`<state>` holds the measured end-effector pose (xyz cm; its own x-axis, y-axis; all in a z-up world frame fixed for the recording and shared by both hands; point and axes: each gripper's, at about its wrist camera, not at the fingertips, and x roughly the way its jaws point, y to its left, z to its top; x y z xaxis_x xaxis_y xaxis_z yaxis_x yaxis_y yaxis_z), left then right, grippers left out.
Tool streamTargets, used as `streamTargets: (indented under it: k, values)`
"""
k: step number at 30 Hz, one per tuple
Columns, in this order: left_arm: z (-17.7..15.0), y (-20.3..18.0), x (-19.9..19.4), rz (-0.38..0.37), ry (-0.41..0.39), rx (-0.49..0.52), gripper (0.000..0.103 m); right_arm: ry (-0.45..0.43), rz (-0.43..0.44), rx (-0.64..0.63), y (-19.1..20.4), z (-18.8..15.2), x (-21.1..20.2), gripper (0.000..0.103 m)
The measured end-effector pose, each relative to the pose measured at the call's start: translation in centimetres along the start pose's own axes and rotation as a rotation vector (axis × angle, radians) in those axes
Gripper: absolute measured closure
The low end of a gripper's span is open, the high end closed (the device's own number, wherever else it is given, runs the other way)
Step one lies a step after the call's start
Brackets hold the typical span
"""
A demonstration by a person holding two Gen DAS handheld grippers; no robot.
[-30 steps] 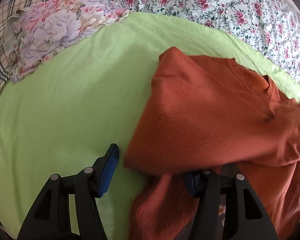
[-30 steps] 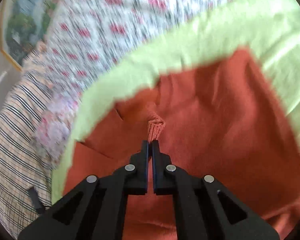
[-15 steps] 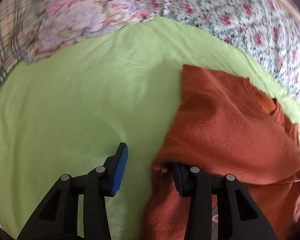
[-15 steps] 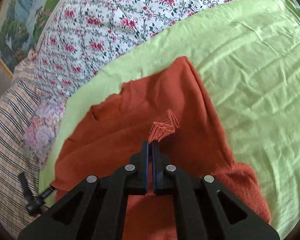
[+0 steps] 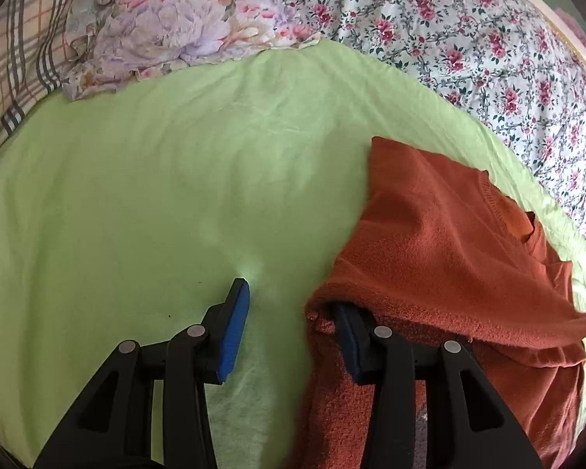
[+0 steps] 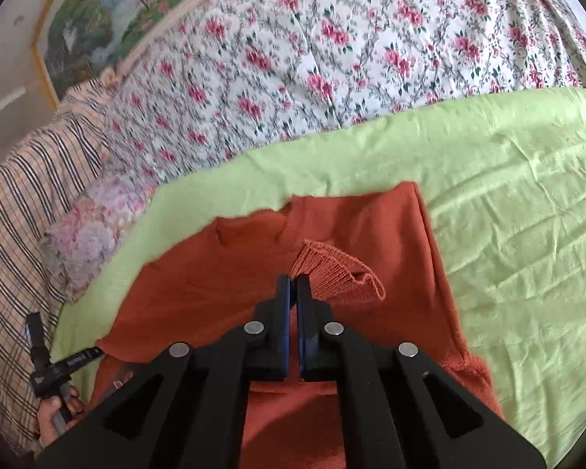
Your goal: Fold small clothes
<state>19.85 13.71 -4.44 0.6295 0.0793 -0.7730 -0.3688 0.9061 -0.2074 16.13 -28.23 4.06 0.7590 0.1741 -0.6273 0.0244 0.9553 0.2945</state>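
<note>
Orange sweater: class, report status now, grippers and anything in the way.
Right hand-held gripper shut on ribbed cuff. Left hand-held gripper open, one finger under orange sweater, partly folded on green sheet. Nothing blocking.

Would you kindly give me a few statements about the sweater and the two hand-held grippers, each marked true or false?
1. The right hand-held gripper is shut on the sweater's ribbed cuff. True.
2. The left hand-held gripper is shut. False: it is open, one finger under the sweater's edge.
3. The sweater lies on a green sheet. True.
4. The sweater is blue. False: it is rust orange.
</note>
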Motion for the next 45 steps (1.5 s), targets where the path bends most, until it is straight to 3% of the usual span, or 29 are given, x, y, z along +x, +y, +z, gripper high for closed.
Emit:
streamTargets:
  k: [3, 11, 13, 16, 19, 24, 30, 33, 36, 37, 38, 39, 41, 45]
  values:
    - [-0.2, -0.3, -0.2, 0.012, 0.003, 0.019, 0.057, 0.097, -0.020, 0.067, -2.0, -1.3, 1.7, 0.099]
    - [-0.5, 0.1, -0.6, 0.007, 0.026, 0.040, 0.051, 0.198, -0.004, 0.201, -4.3, -4.2, 3.1, 0.097]
    - [-1.0, 0.6, -1.6, -0.029, 0.036, 0.049, 0.051, 0.171, 0.007, 0.228, -4.6, -4.4, 2.0, 0.097]
    - [-0.9, 1.8, -3.3, -0.188, 0.060, 0.016, 0.049, 0.101, 0.003, 0.213, -4.3, -4.0, -0.4, 0.097]
    - [1.3, 0.8, -3.0, -0.226, 0.069, 0.037, 0.039, 0.074, 0.037, 0.182, -3.2, -3.2, -1.2, 0.097]
    - [5.3, -4.1, 0.2, -0.220, 0.071, 0.143, 0.039, 0.121, 0.128, 0.130, -0.2, -2.3, 1.5, 0.097]
    - [6.5, -8.8, 3.5, -0.258, 0.092, 0.279, 0.045, 0.211, 0.176, 0.092, 1.8, -2.2, 5.7, 0.097]
    - [6.7, -9.4, 5.4, -0.122, 0.087, 0.324, 0.047, 0.230, 0.169, 0.074, 1.9, -1.8, 6.6, 0.097]
    - [7.3, -7.9, 6.5, -0.129, 0.103, 0.280, 0.045, 0.190, 0.116, 0.058, 1.1, -0.5, 6.1, 0.097]
    - [7.6, -7.4, 6.8, -0.125, 0.106, 0.264, 0.045, 0.179, 0.089, 0.052, 0.5, 0.0, 5.9, 0.096]
    - [7.8, -7.2, 7.0, -0.122, 0.107, 0.259, 0.044, 0.171, 0.059, 0.047, -0.1, 0.6, 5.8, 0.088]
    - [8.1, -7.0, 7.4, -0.120, 0.113, 0.253, 0.042, 0.163, 0.018, 0.048, -1.0, 1.1, 5.6, 0.073]
    - [8.6, -6.8, 8.0, -0.129, 0.126, 0.246, 0.041, 0.158, -0.053, 0.063, -2.8, 1.9, 5.6, 0.056]
    - [9.3, -7.1, 9.1, -0.133, 0.153, 0.261, 0.041, 0.298, -0.044, 0.030, -4.0, 1.6, 7.3, 0.056]
